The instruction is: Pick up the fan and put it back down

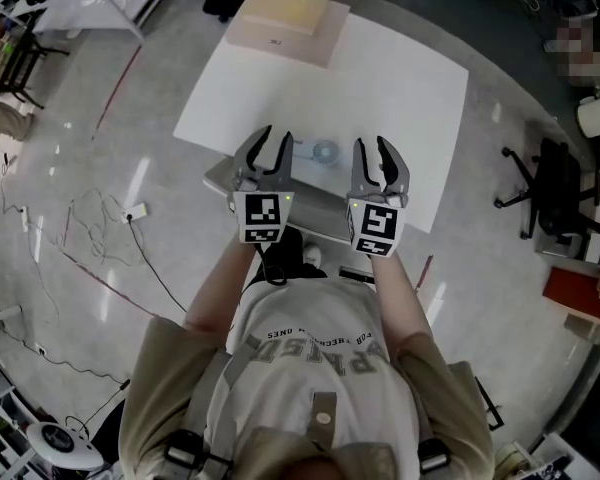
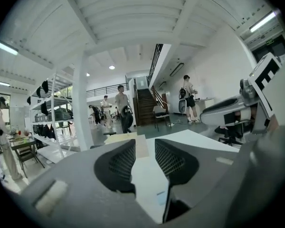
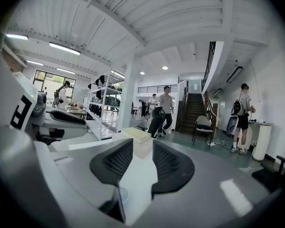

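Observation:
A small round pale-blue fan point(image 1: 325, 152) sits on the white table point(image 1: 400, 88) near its front edge. Both grippers are held up side by side above that edge, pointing out across the table, with the fan lying below the space between them. My left gripper point(image 1: 276, 140) has its jaws apart and nothing between them; the left gripper view shows only table in the gap point(image 2: 145, 146). My right gripper point(image 1: 372, 146) is likewise open and empty point(image 3: 142, 146). Low in the right gripper view, a bit of the fan's grille point(image 3: 124, 196) shows past the jaws.
A flat beige box point(image 1: 280, 23) lies at the table's far edge. A black office chair point(image 1: 555, 193) stands to the right, and cables point(image 1: 100, 228) trail over the floor on the left. People point(image 3: 165, 109) walk near a staircase point(image 2: 145, 106) beyond the table.

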